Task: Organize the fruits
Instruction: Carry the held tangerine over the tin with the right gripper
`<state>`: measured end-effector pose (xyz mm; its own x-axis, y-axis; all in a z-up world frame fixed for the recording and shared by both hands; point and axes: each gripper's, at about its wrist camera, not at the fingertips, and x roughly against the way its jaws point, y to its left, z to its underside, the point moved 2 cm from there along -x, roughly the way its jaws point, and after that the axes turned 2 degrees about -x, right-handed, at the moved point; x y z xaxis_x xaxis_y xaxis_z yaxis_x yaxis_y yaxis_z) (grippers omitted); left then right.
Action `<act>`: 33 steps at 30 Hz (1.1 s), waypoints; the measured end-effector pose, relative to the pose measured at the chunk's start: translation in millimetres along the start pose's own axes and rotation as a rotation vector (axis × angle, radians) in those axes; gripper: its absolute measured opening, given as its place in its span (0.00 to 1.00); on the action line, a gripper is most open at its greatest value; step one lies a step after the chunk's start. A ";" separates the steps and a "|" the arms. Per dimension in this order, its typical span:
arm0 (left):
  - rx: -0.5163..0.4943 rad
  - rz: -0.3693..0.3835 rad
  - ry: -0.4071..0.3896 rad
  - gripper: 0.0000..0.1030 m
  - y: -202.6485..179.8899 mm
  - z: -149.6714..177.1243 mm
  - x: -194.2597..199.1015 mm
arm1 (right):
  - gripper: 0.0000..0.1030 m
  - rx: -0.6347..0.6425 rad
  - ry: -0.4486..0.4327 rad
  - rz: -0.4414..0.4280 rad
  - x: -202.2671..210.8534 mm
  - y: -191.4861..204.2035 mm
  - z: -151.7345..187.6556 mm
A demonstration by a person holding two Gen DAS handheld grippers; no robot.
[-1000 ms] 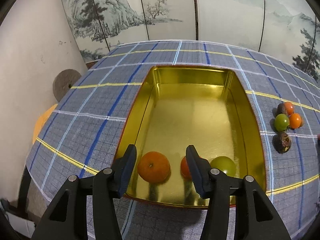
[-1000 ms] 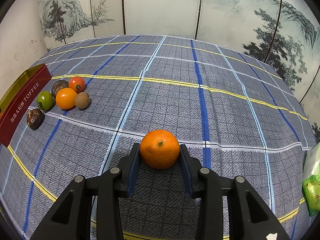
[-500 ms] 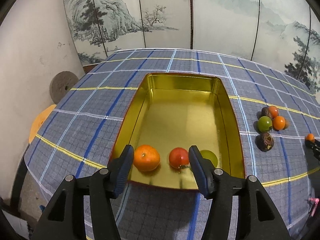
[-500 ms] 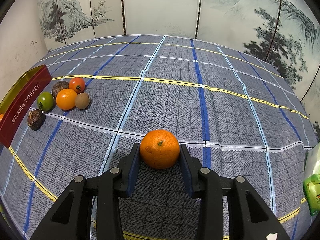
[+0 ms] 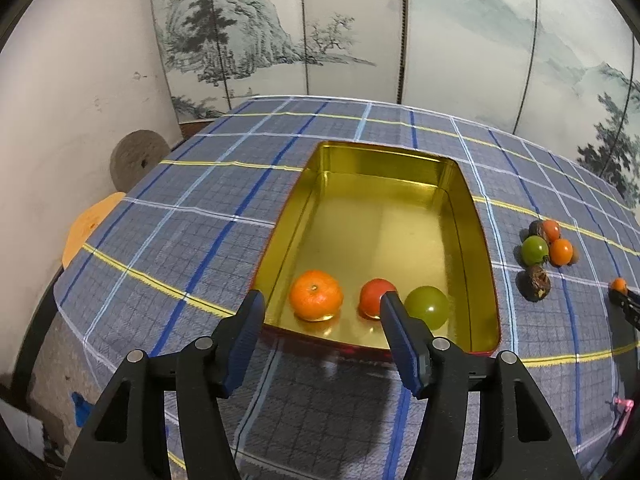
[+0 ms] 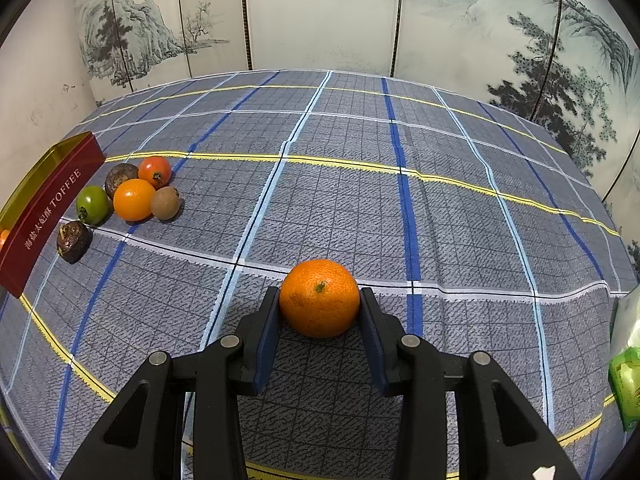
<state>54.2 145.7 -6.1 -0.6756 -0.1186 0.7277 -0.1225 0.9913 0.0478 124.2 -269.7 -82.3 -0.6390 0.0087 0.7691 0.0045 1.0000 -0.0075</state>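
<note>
A gold tin with red outer walls holds a mandarin, a red tomato and a green fruit at its near end. My left gripper hovers above the tin's near rim, its jaws opening with nothing between them. My right gripper is shut on another mandarin resting on the plaid tablecloth. A cluster of loose fruits lies beside the tin: a green fruit, an orange, a red tomato, two dark fruits and a brown one.
The tin's red side reads TOFFEE at the left of the right wrist view. A painted folding screen stands behind the table. A green packet lies at the table's right edge. A round grey disc leans on the wall left of the table.
My left gripper has drawn back and up from the tin and its jaws have spread wider; the mandarin it straddled stays in the tin. The right gripper and its mandarin have not moved.
</note>
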 end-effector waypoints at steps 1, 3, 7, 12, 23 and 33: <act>0.007 0.000 -0.004 0.61 1.3 0.2 1.2 | 0.35 -0.003 0.000 0.000 0.0 0.0 -0.2; 0.019 0.000 -0.009 0.61 3.7 0.8 2.7 | 0.35 -0.007 0.000 0.004 0.1 0.1 -0.3; 0.031 -0.005 -0.012 0.64 8.1 2.7 4.5 | 0.34 -0.019 0.000 0.016 -0.4 0.9 -1.6; 0.058 -0.001 -0.004 0.65 14.0 4.3 5.5 | 0.33 -0.032 0.008 0.030 -1.3 3.8 -5.5; 0.079 -0.034 -0.007 0.68 27.3 6.5 7.7 | 0.33 0.026 -0.049 -0.110 21.7 66.9 -36.5; 0.113 -0.085 0.003 0.68 51.2 11.4 7.0 | 0.33 0.238 -0.054 -0.351 29.8 203.8 -55.3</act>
<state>34.9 195.1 -6.4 -0.6573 -0.2012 0.7263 -0.2604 0.9650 0.0317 148.6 -65.5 -25.6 -0.6094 -0.3386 0.7169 -0.3942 0.9139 0.0966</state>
